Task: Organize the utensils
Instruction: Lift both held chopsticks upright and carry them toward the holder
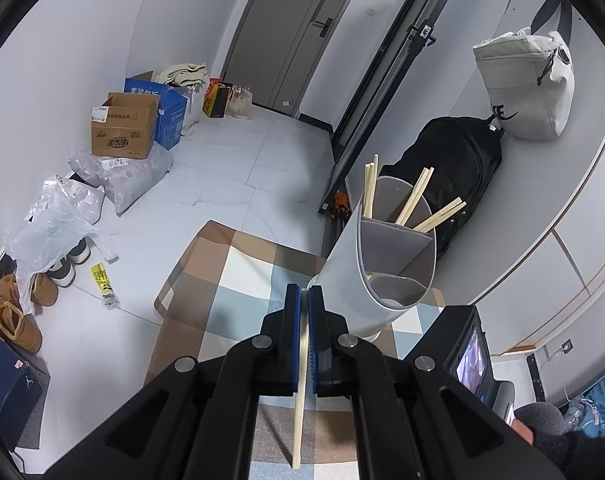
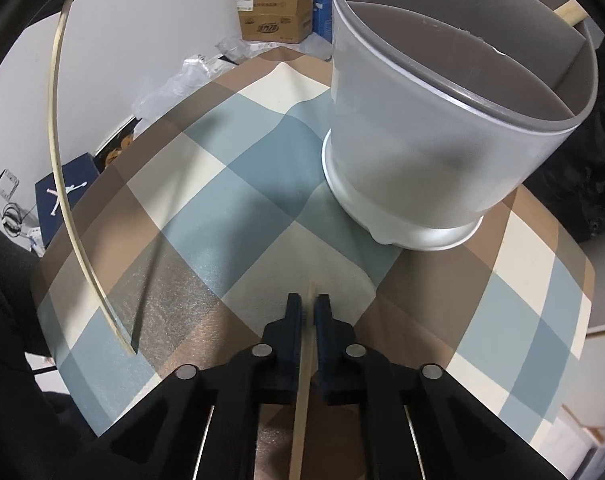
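A grey round utensil holder [image 1: 386, 256] with inner dividers stands on the checked tablecloth [image 1: 238, 276]; several wooden chopsticks [image 1: 412, 200] stand in its far compartment. My left gripper [image 1: 305, 294] is shut on a chopstick [image 1: 300, 412], just left of the holder. In the right wrist view the holder [image 2: 434, 136] is close ahead to the right. My right gripper [image 2: 309, 302] is shut on another chopstick [image 2: 302, 392] above the cloth [image 2: 222, 208]. The left gripper's chopstick [image 2: 62, 184] shows as a long curved stick at the left.
Beyond the table, cardboard boxes [image 1: 122, 128], plastic bags [image 1: 54, 224] and shoes [image 1: 14, 316] sit on the tiled floor at left. A black backpack [image 1: 454, 160] and a white bag [image 1: 530, 88] are behind the holder. A door [image 1: 302, 32] is at the back.
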`<action>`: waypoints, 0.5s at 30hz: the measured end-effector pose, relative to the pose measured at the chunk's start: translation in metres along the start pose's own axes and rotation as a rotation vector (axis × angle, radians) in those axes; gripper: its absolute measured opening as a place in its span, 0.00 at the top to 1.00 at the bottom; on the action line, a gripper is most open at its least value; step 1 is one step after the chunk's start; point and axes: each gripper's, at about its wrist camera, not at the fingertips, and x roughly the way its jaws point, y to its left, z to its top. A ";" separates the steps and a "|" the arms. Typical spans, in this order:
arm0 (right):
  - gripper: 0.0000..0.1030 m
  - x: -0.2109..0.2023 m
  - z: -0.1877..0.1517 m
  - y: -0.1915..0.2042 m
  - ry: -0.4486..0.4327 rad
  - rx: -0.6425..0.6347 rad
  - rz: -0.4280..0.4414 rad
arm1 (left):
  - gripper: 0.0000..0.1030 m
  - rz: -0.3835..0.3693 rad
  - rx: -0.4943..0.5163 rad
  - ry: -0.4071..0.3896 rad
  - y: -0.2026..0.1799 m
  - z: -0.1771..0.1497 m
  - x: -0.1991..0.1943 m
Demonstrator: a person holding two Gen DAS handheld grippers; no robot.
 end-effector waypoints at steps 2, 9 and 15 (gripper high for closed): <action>0.96 -0.002 0.001 -0.003 -0.003 0.015 0.002 | 1.00 0.001 -0.004 -0.001 0.000 0.000 0.000; 0.97 -0.022 0.001 -0.024 -0.087 0.130 0.030 | 1.00 0.001 0.003 -0.024 -0.001 -0.002 -0.007; 0.96 -0.067 -0.007 -0.038 -0.237 0.212 0.073 | 1.00 0.003 0.028 -0.036 -0.008 -0.004 -0.009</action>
